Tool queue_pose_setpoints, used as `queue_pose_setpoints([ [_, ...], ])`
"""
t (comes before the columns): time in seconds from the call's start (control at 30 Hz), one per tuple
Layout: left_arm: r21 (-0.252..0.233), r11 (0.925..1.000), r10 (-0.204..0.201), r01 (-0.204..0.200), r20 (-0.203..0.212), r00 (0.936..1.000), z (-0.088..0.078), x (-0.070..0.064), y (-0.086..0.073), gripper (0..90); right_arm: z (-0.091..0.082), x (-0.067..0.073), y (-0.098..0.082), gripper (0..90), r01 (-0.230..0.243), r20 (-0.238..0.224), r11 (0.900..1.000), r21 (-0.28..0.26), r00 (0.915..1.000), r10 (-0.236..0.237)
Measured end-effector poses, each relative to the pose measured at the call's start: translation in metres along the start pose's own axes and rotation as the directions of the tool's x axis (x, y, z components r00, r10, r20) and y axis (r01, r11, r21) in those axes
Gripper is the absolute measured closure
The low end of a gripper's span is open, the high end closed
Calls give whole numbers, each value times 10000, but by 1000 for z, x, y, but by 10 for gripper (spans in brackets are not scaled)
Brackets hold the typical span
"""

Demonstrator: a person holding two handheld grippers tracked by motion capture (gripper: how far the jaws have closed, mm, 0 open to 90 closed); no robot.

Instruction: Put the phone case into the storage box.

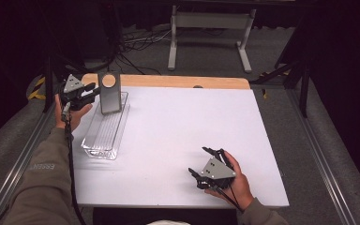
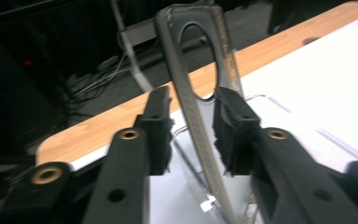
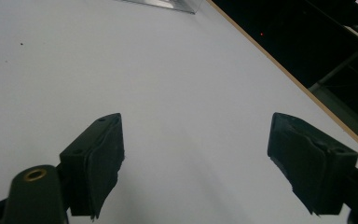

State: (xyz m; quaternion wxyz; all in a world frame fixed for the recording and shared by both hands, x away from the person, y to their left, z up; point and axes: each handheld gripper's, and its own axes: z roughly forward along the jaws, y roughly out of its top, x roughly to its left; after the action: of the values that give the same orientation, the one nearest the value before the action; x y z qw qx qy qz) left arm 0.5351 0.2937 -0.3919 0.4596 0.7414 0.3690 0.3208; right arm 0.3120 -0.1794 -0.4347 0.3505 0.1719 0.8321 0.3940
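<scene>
On the left sleeve (image 1: 44, 165) I could read only "ESSEN". My left gripper (image 2: 193, 126) had its jaws around the translucent grey flat plate with an oval hole (image 2: 200, 74), standing upright in the clear ribbed plastic tray (image 1: 104, 136) at the far left of the white table (image 1: 178, 136); whether the pads pressed it I couldn't tell. My right gripper (image 3: 196, 163) hung wide apart over bare table, near right, beside the edge.

Grey lid (image 1: 109, 93), tan disc; clear ribbed tray (image 1: 104, 136); white table (image 1: 178, 136), wood edge; black tongs (image 2: 193, 135).
</scene>
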Motion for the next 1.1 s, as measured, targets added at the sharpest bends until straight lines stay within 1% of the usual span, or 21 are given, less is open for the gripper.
queue_pose_setpoints([
  [0.03,82,9999,97,-96,-35,9999,2,0,0,693,0,0,0,195,0,-1,10000,0,10000,0],
  [0.07,96,9999,109,-110,111,9999,3,0,-1,707,0,0,0,195,-30,13,10000,10,10000,30],
  [0.1,113,9999,80,-80,66,9999,5,-1,-1,719,0,-1,-1,196,-81,39,10000,0,10000,81],
  [0.13,195,9997,135,-133,-86,9999,6,-1,-1,719,0,-1,-1,196,-81,39,10000,0,10000,81],
  [0.2,160,9999,47,-46,-55,10000,9,-2,-2,738,0,-1,-1,197,-63,4,10000,-5,10000,63],
  [0.33,271,9995,184,-177,-246,9995,13,-5,-1,741,-1,-1,0,197,-28,31,10000,-5,10000,28],
  [0.37,232,9997,92,-87,-212,9997,14,-5,-2,735,-1,-1,0,197,-32,40,10000,-17,10000,32],
  [0.4,232,9997,92,-87,-212,9997,14,-5,-2,731,-1,-1,0,197,-32,40,10000,-17,10000,32],
  [0.43,297,9994,188,-178,-336,9993,15,-6,-2,731,-1,-1,0,197,-34,33,10000,-25,10000,34],
  [0.47,287,9995,109,-99,-340,9994,16,-6,-2,700,-1,-1,0,197,-16,43,10000,-17,10000,16],
  [0.53,301,9995,139,-126,-435,9990,16,-7,-1,661,-1,-1,0,197,-27,34,10000,-9,10000,27],
  [0.57,221,9997,156,-144,-547,9984,14,-8,0,626,-1,-2,0,197,-27,25,10000,-19,10000,27],
  [0.6,157,9998,149,-141,-533,9985,12,-8,2,558,-1,-2,0,197,-43,56,10000,-42,10000,43],
  [0.67,51,9998,210,-207,-513,9985,8,-9,4,546,-2,-2,0,197,-52,89,10000,-75,9999,53],
  [0.7,10,9997,247,-246,-523,9983,6,-9,5,524,-2,-3,0,197,-72,104,9999,-81,9999,73],
  [0.77,-62,9997,226,-230,-561,9982,3,-9,6,505,-2,-3,0,197,-87,123,9999,-83,9999,88],
  [0.9,-294,9994,161,-178,-577,9982,-6,-10,9,479,-4,-4,1,197,-117,218,9998,-181,9997,121],
  [1.0,-353,9989,292,-315,-635,9976,-12,-12,9,452,-5,-5,1,197,-170,309,9996,-233,9994,177],
  [1.03,-351,9987,347,-369,-618,9975,-14,-13,9,440,-5,-5,1,197,-179,323,9995,-244,9993,187],
  [1.07,-383,9988,296,-316,-519,9982,-15,-14,9,439,-6,-6,1,197,-190,318,9995,-265,9993,199],
  [1.1,-413,9984,351,-373,-535,9980,-17,-14,9,437,-6,-6,1,197,-188,325,9994,-279,9993,197],
])
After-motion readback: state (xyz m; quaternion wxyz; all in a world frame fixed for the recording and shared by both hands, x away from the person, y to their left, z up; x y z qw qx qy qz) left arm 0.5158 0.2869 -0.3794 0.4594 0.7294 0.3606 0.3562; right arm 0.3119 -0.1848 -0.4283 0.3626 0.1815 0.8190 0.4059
